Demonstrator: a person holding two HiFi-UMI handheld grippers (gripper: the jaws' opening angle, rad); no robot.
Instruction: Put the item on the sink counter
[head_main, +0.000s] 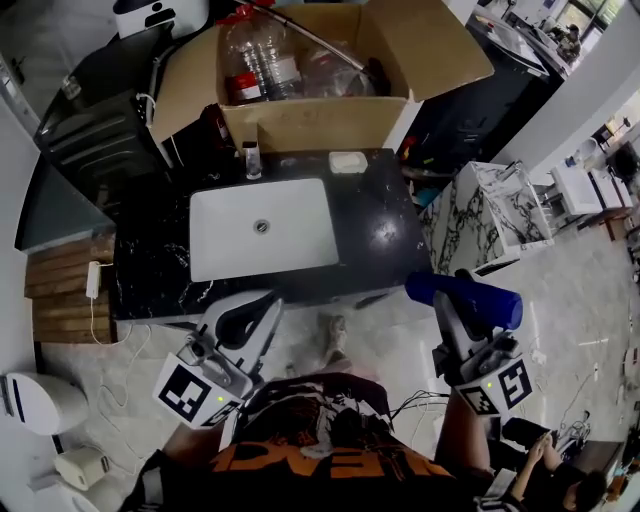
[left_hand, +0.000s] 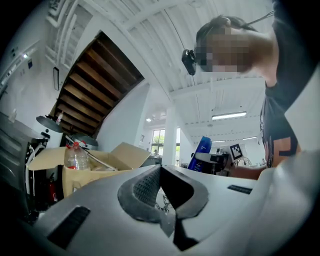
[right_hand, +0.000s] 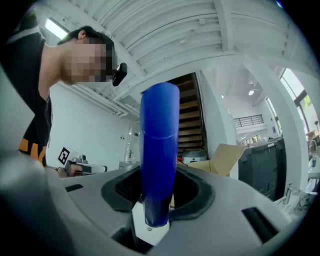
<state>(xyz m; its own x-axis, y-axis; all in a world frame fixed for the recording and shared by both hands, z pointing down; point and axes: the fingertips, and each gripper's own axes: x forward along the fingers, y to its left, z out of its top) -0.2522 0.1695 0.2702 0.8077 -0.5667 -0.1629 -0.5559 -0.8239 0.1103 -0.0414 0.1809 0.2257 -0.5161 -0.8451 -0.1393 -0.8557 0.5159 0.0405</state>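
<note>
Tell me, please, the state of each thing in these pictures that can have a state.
blue bottle, clamped in the jaws, not yet on the sink counter
right gripper, shut on the blue bottle
left gripper, shut, nothing between the jaws
cardboard box, flaps open, plastic bottles inside
sink basin, empty

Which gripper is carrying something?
The right gripper, its fingers closed on a blue bottle; the left gripper has shut fingers, nothing between them.

tongs (left_hand: 161, 168) closed, empty, cardboard box (left_hand: 125, 154), plastic bottle (left_hand: 76, 156)
</note>
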